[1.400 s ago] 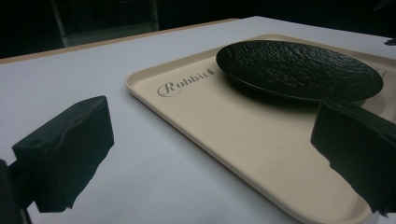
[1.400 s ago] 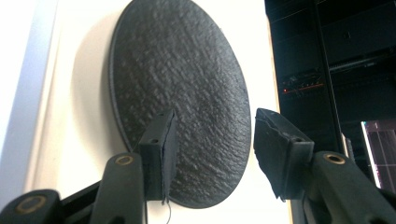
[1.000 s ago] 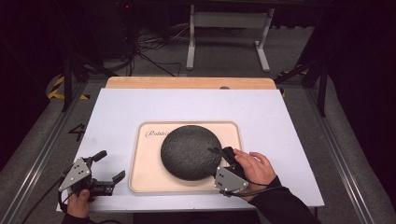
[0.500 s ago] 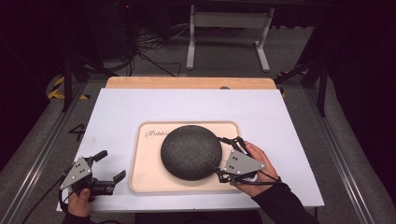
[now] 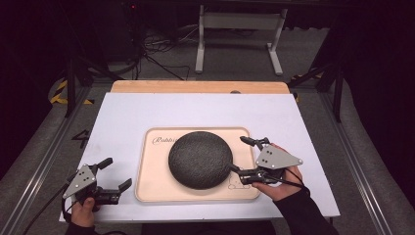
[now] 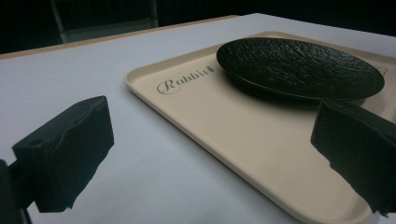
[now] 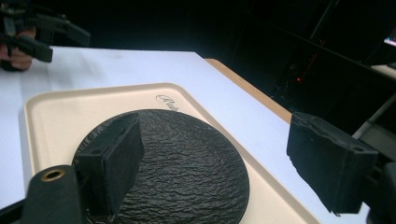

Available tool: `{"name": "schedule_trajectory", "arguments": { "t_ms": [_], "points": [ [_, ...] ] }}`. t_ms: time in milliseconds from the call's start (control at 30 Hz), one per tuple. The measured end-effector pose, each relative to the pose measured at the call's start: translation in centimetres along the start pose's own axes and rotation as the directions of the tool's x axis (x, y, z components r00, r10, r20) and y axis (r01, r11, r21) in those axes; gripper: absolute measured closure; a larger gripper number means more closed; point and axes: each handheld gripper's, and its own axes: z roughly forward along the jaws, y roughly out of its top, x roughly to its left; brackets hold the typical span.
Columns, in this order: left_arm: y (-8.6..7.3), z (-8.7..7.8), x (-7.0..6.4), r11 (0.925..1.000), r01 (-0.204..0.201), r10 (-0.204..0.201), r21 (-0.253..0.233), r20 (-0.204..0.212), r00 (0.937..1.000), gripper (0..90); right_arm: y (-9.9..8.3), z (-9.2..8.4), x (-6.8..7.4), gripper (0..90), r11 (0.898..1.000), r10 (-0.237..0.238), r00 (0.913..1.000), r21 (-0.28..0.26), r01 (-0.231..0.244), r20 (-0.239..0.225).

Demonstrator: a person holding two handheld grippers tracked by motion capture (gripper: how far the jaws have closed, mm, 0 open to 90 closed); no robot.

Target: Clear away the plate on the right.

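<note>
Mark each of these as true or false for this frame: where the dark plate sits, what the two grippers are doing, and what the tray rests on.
1. The dark plate lies on the beige tray. True.
2. The right gripper is clamped on the plate's rim. False: its jaws stand open beside the plate, having just been opening, with nothing pressed between them.
3. The left gripper holds the tray's edge. False: it is open, off the tray's left side, above the white table top.
4. The tray bears script lettering near its far left corner. True.
5. The plate is white and smooth. False: it is dark and rough-textured.
</note>
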Motion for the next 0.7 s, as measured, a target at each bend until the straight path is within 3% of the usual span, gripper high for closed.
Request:
{"name": "schedule_trajectory", "arguments": {
  "t_ms": [67, 400, 700],
  "points": [
    [0.0, 0.0, 0.0, 1.0000, -0.001, 0.001, -0.001, -0.001, 1.0000, 0.1, -0.4, -0.4, -0.6, 14.8, 0.999, 0.052, 0.9986, -0.003, -0.052, 0.011],
    [0.0, 0.0, 0.0, 0.9999, 0.010, -0.010, -0.007, -0.001, 0.9999, 0.1, -1.9, -1.8, -2.4, 7.7, 0.992, 0.124, 0.9918, -0.003, -0.124, 0.031],
    [0.0, 0.0, 0.0, 0.9998, 0.019, -0.019, -0.008, 0.000, 0.9998, 0.1, -3.8, -3.0, -3.7, 6.6, 0.985, 0.174, 0.9830, -0.005, -0.174, 0.058]
  ]
}}
